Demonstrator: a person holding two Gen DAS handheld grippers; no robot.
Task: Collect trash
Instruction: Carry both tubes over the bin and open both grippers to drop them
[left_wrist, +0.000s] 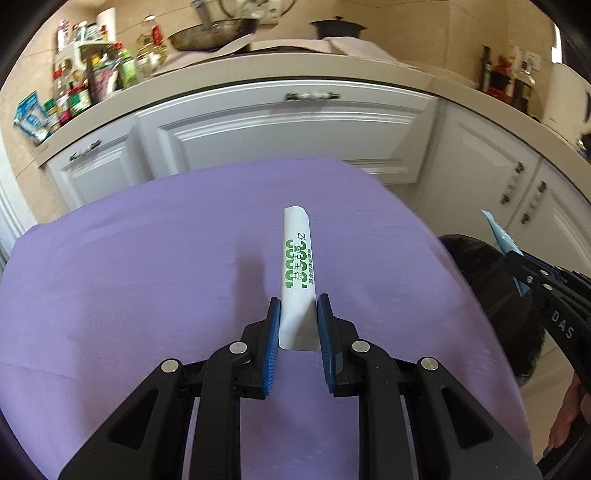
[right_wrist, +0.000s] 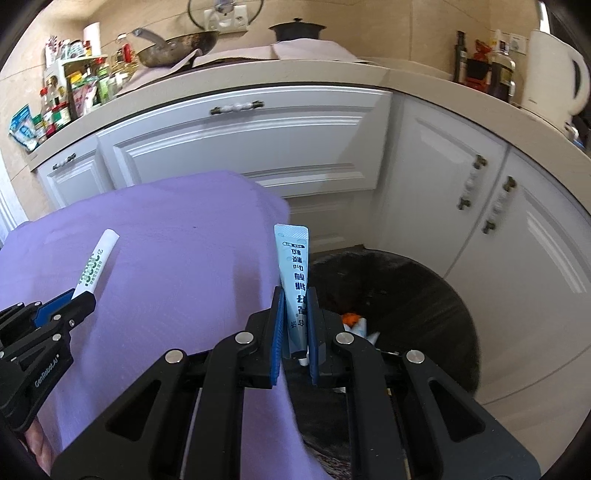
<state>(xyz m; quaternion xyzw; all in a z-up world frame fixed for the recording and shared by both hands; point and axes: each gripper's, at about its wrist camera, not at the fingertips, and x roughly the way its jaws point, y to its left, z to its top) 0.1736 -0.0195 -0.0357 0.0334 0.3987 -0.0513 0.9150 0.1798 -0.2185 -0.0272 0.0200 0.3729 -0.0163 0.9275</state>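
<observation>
My left gripper (left_wrist: 298, 300) is shut on a white tube with green print (left_wrist: 296, 266) and holds it above the purple cloth (left_wrist: 147, 266); the tube also shows in the right wrist view (right_wrist: 95, 263). My right gripper (right_wrist: 295, 291) is shut on a light blue tube with dark print (right_wrist: 293, 273), at the cloth's right edge, above the near rim of a black bin (right_wrist: 417, 295). The bin holds some orange and white trash (right_wrist: 354, 321). The right gripper and blue tube (left_wrist: 498, 236) show at the right edge of the left wrist view.
White kitchen cabinets (right_wrist: 258, 140) stand behind the table and bin. The counter (right_wrist: 369, 75) carries spice jars and bottles at the left, a wok (right_wrist: 177, 46), a black pot (right_wrist: 295, 29), dark bottles and a white kettle (right_wrist: 554, 81) at the right.
</observation>
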